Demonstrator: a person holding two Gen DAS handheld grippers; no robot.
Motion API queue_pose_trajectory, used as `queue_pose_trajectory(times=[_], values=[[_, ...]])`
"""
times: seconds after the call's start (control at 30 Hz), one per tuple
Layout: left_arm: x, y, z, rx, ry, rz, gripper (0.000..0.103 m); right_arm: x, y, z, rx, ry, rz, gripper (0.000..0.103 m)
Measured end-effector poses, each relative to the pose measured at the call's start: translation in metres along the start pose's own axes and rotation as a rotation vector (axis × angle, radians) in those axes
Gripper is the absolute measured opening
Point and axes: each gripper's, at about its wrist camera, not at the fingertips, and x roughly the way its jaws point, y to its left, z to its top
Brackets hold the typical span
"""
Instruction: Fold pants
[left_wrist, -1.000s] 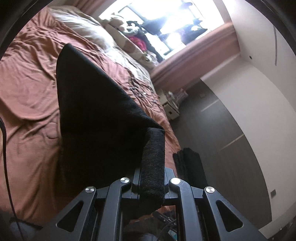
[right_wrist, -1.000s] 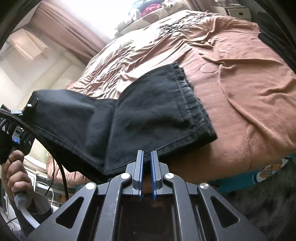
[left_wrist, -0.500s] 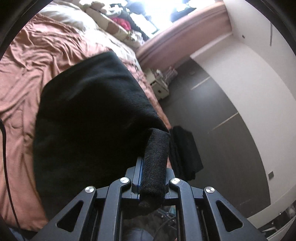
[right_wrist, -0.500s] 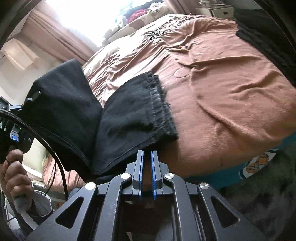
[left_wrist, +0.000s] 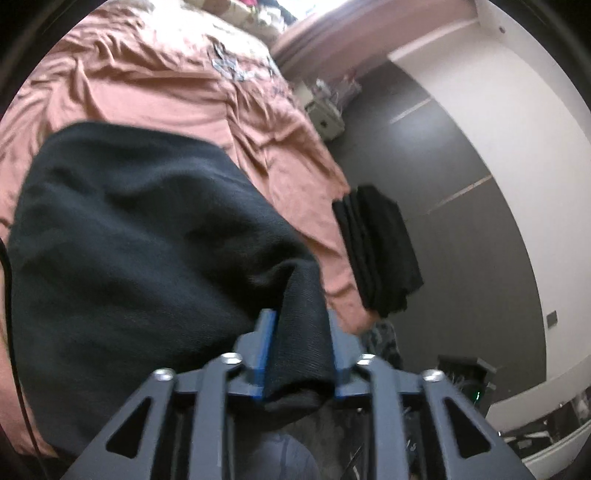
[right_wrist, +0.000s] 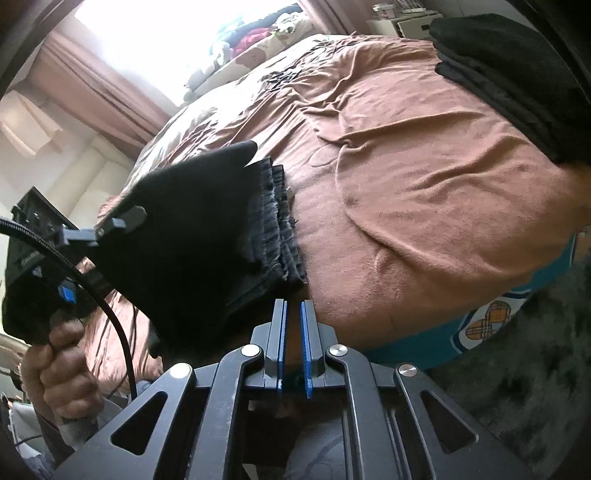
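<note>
The black pants (left_wrist: 140, 229) lie partly folded on the brown bedspread (left_wrist: 155, 74). My left gripper (left_wrist: 301, 325) is shut on a thick fold of the pants' edge and holds it over the layer below. In the right wrist view the pants (right_wrist: 207, 229) hang from that left gripper (right_wrist: 122, 221), draped over the frayed hem layers (right_wrist: 280, 229) on the bed. My right gripper (right_wrist: 293, 314) is shut and empty, low at the bed's near edge, just right of the pants.
A stack of folded black garments (left_wrist: 376, 251) sits at the bed's corner, also in the right wrist view (right_wrist: 509, 74). Pillows and clothes (right_wrist: 258, 37) lie by the window. A dark rug (right_wrist: 535, 350) covers the floor beside the bed.
My left gripper has carried the held fold over and down toward the hems, so the pants are doubled shorter. The right gripper stayed shut and drew back from the pants.
</note>
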Motion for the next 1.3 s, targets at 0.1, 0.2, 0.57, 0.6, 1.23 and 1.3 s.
queue_pose_trajectory(times=[0.1, 0.2, 0.57, 0.6, 1.23, 1.3], values=[[0.007, -0.003, -0.008, -0.005, 0.059, -0.063, 0.066, -0.001, -0.004, 0.002, 0.001, -0.005, 0.017, 0.005], [0.0, -0.003, -0.012, 0.023, 0.051, -0.032, 0.073, 0.001, -0.011, 0.002, 0.025, -0.007, 0.03, 0.005], [-0.045, 0.048, -0.003, -0.022, -0.029, 0.126, 0.073, 0.027, -0.005, 0.004, 0.038, 0.039, 0.131, 0.029], [-0.051, 0.052, -0.003, -0.025, -0.038, 0.143, 0.073, 0.028, -0.004, 0.005, 0.041, 0.031, 0.138, 0.044], [-0.089, 0.154, -0.017, -0.204, -0.054, 0.271, 0.071, 0.092, -0.02, 0.003, 0.096, 0.09, 0.013, 0.009], [-0.084, 0.16, -0.021, -0.229, -0.039, 0.238, 0.067, 0.094, -0.015, 0.005, 0.085, 0.095, 0.007, 0.01]])
